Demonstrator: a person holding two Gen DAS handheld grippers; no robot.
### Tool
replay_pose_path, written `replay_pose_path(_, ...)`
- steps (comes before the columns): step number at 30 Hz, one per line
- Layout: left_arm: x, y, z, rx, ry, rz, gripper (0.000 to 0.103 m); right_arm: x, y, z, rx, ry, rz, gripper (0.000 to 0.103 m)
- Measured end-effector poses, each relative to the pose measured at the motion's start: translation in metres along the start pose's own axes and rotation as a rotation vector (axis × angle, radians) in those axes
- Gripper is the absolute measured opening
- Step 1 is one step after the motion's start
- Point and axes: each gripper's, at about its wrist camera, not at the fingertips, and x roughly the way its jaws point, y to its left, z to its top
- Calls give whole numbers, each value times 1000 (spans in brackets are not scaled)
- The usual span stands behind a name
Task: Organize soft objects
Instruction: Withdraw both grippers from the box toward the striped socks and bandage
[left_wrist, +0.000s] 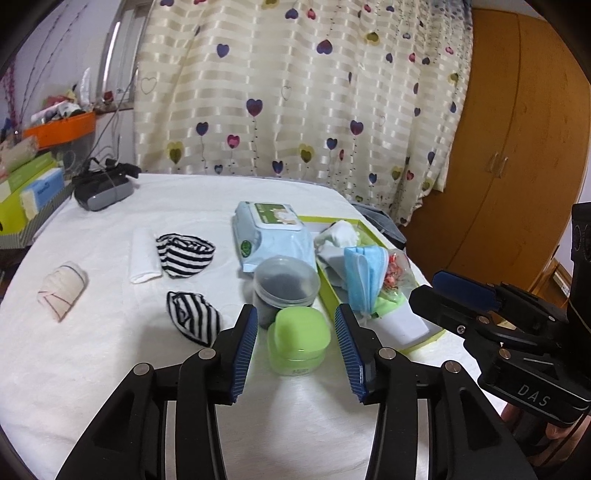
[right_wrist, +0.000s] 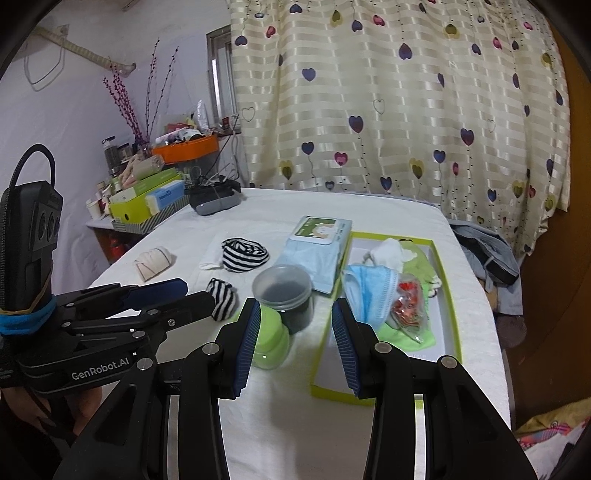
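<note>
On the white table (left_wrist: 110, 369), both hand-held grippers gape, holding nothing.

Green jar (right_wrist: 271, 341) half hidden behind right gripper's left finger (right_wrist: 246, 343). Print on wipes pack (left_wrist: 271, 234), beyond jar: too small to read. Box (left_wrist: 424, 339) contents right of jar: overlapping, partly hidden under blue masks (left_wrist: 364, 275).

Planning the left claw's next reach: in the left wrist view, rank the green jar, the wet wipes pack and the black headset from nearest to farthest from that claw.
1. Green jar: just ahead, between the open left claw fingers.
2. Wet wipes pack: mid-table, behind the jar.
3. Black headset: far left corner.
</note>
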Motion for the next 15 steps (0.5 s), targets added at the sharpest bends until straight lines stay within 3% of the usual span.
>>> replay_pose_path(15,-3,21,1,-30,-5,27,44,14,19,6,-37,17,35,42)
